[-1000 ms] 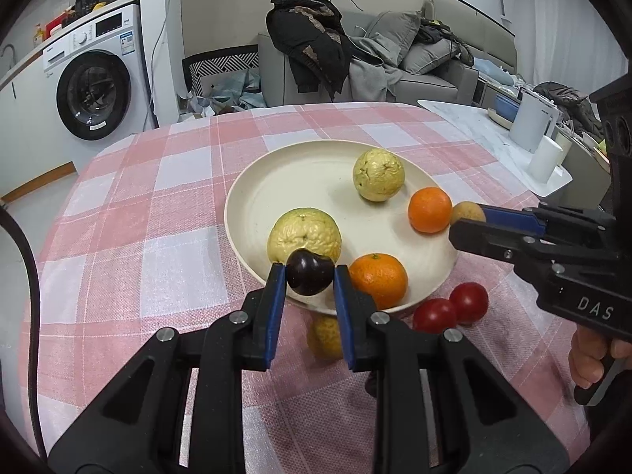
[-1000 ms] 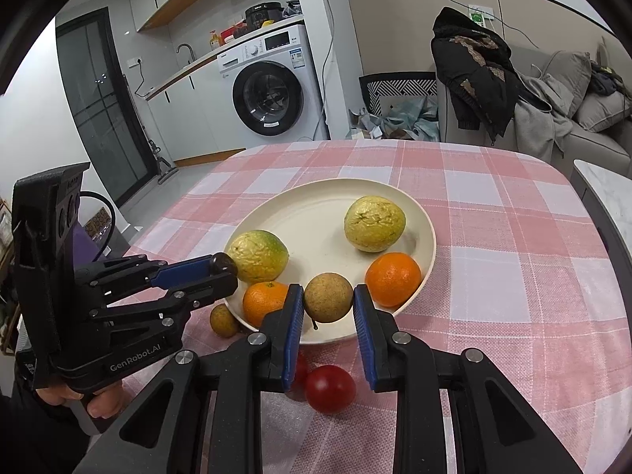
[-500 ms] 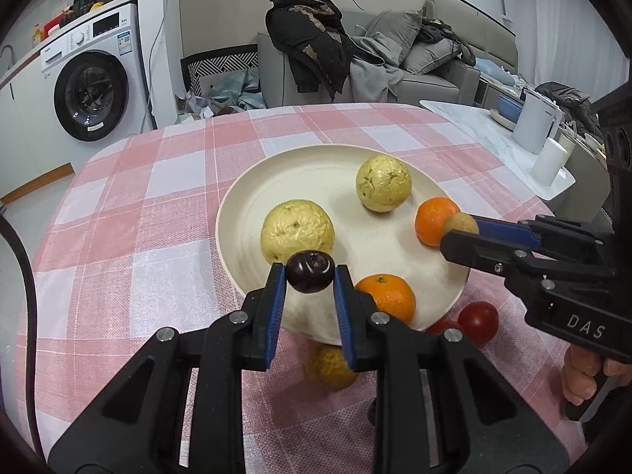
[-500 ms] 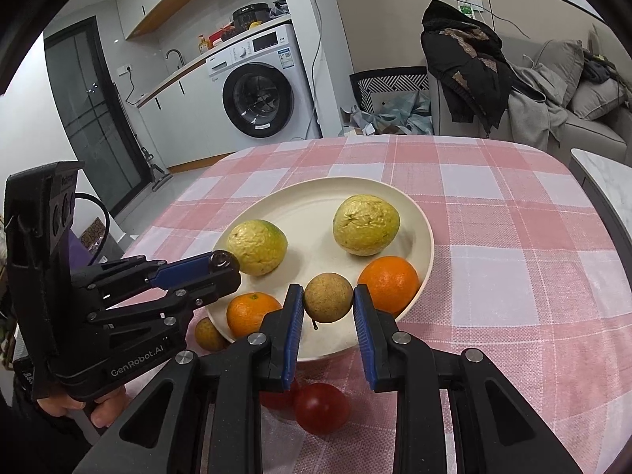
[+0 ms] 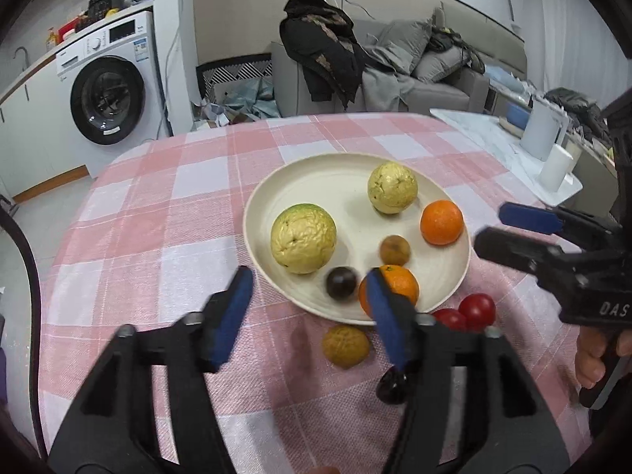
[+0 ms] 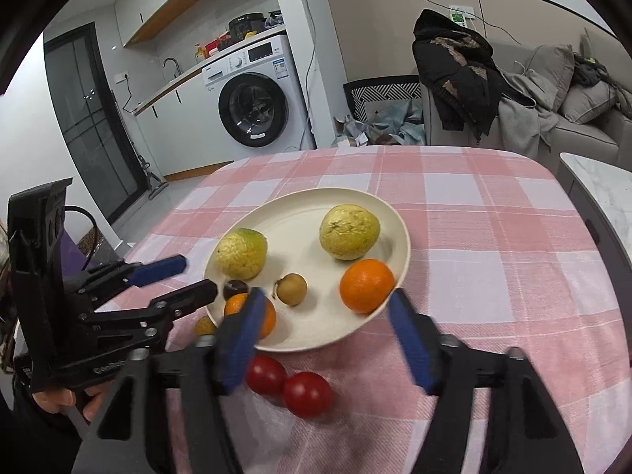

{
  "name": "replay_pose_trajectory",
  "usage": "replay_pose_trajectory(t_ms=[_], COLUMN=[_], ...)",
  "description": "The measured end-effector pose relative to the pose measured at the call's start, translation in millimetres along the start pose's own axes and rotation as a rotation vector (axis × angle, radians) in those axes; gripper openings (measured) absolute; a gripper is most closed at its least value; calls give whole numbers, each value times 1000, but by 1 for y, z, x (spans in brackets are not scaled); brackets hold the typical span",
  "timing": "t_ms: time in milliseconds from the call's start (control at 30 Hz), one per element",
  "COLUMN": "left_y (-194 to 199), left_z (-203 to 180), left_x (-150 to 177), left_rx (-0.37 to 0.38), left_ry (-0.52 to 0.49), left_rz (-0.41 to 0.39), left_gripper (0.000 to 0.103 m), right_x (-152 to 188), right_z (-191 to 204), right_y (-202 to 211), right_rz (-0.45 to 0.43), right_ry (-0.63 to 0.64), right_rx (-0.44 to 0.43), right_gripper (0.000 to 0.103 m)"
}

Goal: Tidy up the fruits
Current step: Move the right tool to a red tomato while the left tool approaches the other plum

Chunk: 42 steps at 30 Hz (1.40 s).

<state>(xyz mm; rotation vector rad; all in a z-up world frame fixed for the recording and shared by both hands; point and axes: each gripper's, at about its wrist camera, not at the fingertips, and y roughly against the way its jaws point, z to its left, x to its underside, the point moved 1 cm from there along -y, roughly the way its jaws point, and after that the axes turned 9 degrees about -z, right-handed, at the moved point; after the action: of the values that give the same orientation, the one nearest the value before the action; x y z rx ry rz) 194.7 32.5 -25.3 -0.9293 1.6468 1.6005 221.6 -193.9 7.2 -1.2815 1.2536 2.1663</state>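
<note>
Both the left gripper and right gripper have fingers spread wide, holding nothing. The dark plum and small brown fruit sit on the plate.

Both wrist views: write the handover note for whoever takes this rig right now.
Left tongs: open, empty, just short of the plate's near rim.
Right tongs: open, empty, at the plate's near edge.
On the plate: two yellow-green guavas, two oranges, a small brown fruit, a dark plum.
Still on the tablecloth near the plate: two red tomatoes, another brown fruit, and a dark fruit half hidden behind the left tongs.
Done: six fruits plated. Left: plate those four.
</note>
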Motion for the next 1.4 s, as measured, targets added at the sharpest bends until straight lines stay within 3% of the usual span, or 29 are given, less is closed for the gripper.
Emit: replay_pose_trajectory(t_ms=[67,133,200,233,467,633,967,1133,1267,1400], left_y=[9,18,28,33,57,56,46,38,34,33], left_z=[4,7,9,10,1,-10,-28,-25,-24,-24], left_x=[0,0,0,1,9,20,34,38,40,40], left_rx=[-2,-13,-21,-35,-35,-11,-12,4,6,13], left_ry=[14,23,25,25,8,6,-37,-18,-11,-14], left_rz=[-9,-17,-26,-28,-56,-24,35,66,82,84], left_gripper=[80,87,93,102,102,102,102,102,102,102], right_x=[2,3,6,7,18,27,40,43,46,48], right_z=[-4,-5,-6,-5,-4,0,2,5,6,12], right_y=[7,11,13,15,17,13,7,5,1,-2], right_rz=[-7,-4,3,8,71,129,207,205,219,218], right_ry=[-5,2,21,32,37,84,120,134,131,145], right_rx=[12,20,28,29,17,51,4,-15,-28,-39], right_gripper=[95,102,103,103,103,103,103,101,80,76])
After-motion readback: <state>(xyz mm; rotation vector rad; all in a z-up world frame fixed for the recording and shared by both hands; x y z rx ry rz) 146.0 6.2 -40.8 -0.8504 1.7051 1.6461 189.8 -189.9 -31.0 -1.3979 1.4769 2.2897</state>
